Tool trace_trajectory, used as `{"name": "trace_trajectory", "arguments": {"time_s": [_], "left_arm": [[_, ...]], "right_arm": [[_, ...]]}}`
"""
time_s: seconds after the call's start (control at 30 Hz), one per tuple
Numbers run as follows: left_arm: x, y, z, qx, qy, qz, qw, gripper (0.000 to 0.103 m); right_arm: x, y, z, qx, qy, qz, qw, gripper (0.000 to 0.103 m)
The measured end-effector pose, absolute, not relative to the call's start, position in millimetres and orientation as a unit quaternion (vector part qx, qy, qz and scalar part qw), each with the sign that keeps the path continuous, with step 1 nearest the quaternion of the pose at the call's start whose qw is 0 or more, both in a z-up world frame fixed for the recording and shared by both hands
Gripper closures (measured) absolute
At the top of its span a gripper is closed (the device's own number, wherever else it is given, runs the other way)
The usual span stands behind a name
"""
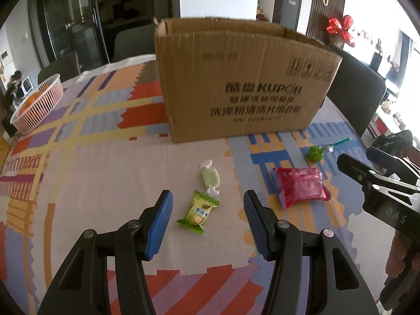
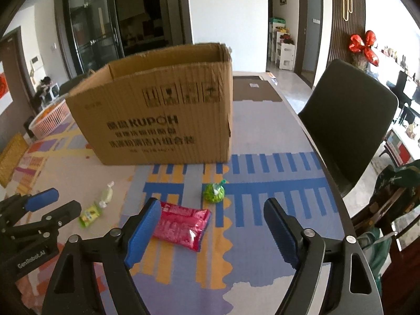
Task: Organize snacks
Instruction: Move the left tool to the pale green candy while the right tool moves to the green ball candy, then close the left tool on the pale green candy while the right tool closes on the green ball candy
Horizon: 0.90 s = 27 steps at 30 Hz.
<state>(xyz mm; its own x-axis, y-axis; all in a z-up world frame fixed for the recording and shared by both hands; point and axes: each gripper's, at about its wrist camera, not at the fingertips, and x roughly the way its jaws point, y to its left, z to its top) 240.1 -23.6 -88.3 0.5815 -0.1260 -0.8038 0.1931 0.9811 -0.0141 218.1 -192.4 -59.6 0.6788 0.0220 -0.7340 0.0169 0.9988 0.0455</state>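
Observation:
An open cardboard box [image 1: 236, 84] stands on the patterned tablecloth; it also shows in the right wrist view [image 2: 157, 115]. In front of it lie a green snack packet [image 1: 198, 214], a pale green wrapped candy [image 1: 210, 178], a red packet [image 1: 300, 190] and a green lollipop [image 1: 316, 153]. My left gripper [image 1: 207, 220] is open, its jaws on either side of the green packet, above it. My right gripper [image 2: 211, 229] is open and empty, near the red packet [image 2: 183, 225], with the lollipop [image 2: 214, 193] just beyond. The green packet [image 2: 89, 215] and the candy [image 2: 106, 194] lie to its left.
A white basket [image 1: 39, 105] holding oranges sits at the table's far left. A dark chair [image 2: 349, 128] stands at the right table edge, another chair [image 1: 354, 92] behind the box. The right table edge [image 2: 330, 183] curves close to the lollipop.

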Motion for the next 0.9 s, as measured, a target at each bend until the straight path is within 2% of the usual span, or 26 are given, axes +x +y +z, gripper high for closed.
{"name": "trace_trajectory", "arguments": {"time_s": [0.17,0.43,0.73,0.9], "left_arm": [[251.8,-26.2,-101.3,0.04,0.458,-0.092,0.883,0.048],[273.4,-32.5,-116.6,0.054,0.468,-0.093,0.877,0.055],[291.3,-36.2,-130.1,0.047,0.485,-0.093,0.868,0.067],[295.5,-37.1,-135.6,0.041,0.493,-0.093,0.864,0.072]], "right_arm": [[228.7,-193.8,-72.7,0.023,0.418,0.0,0.908,0.028],[245.7,-198.2,-90.7,0.024,0.438,-0.006,0.899,0.037],[262.6,-199.8,-99.1,0.026,0.447,-0.005,0.894,0.043],[270.9,-199.6,-104.7,0.029,0.456,0.002,0.89,0.052]]}}
